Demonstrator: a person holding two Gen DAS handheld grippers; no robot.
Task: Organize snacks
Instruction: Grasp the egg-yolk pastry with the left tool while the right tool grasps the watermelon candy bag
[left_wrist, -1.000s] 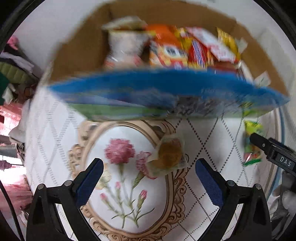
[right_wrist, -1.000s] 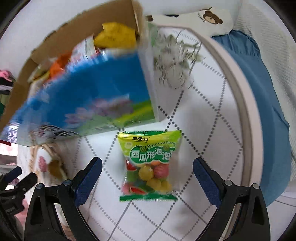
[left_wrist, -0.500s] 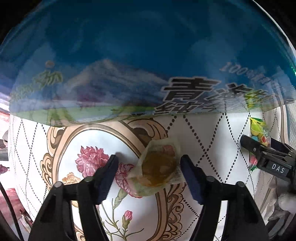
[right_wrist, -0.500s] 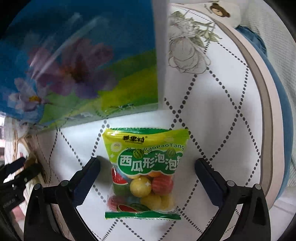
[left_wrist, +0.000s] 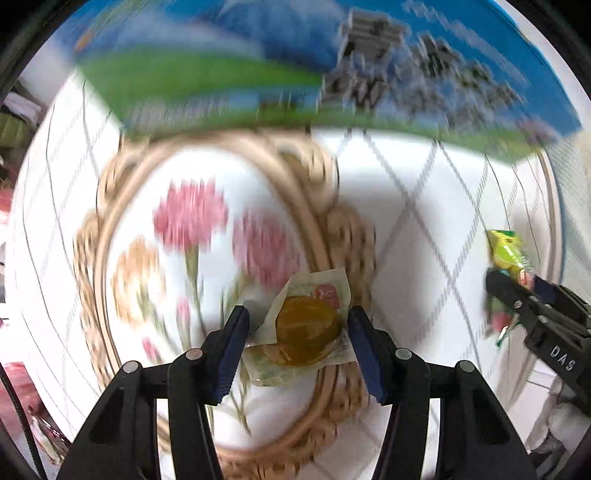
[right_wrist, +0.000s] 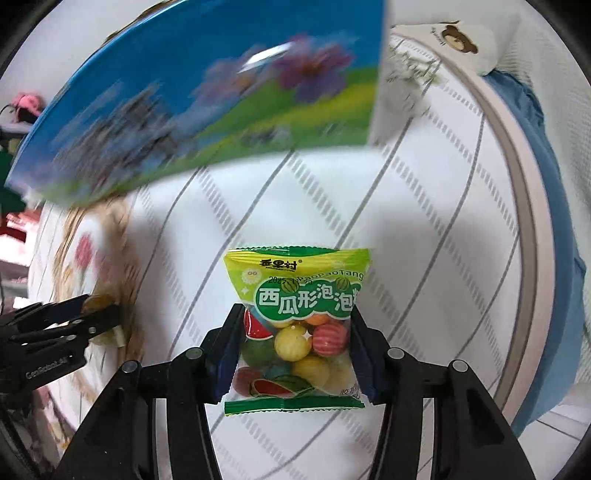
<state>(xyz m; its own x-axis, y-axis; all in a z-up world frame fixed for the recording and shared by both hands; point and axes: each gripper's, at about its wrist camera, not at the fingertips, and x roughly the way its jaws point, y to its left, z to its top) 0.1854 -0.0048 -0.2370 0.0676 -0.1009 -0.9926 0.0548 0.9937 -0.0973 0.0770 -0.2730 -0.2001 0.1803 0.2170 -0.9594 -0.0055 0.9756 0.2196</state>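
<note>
A clear-wrapped brown pastry packet (left_wrist: 306, 332) sits between the blue pads of my left gripper (left_wrist: 295, 328), whose jaws are closing and touch its edges. It stays sharp while the table blurs. In the right wrist view, my right gripper (right_wrist: 295, 332) has its jaws closing, with the pads pressed on both sides of a green bag of watermelon-shaped gum balls (right_wrist: 295, 291). A big blue and green printed box (left_wrist: 295, 55) stands just beyond both grippers and appears as the box (right_wrist: 203, 92) in the right wrist view. The right gripper (left_wrist: 517, 295) shows at the left view's right edge.
The tablecloth (right_wrist: 424, 221) is white with a dotted diamond pattern and a gold-framed flower medallion (left_wrist: 184, 221). Its round edge runs along the right, with blue fabric (right_wrist: 554, 221) beyond. A white item with a bear print (right_wrist: 461, 40) lies at the far right.
Both grippers came down over their packets and closed from wide open onto them. The box has slid up and back in both views, and the table now blurs.
</note>
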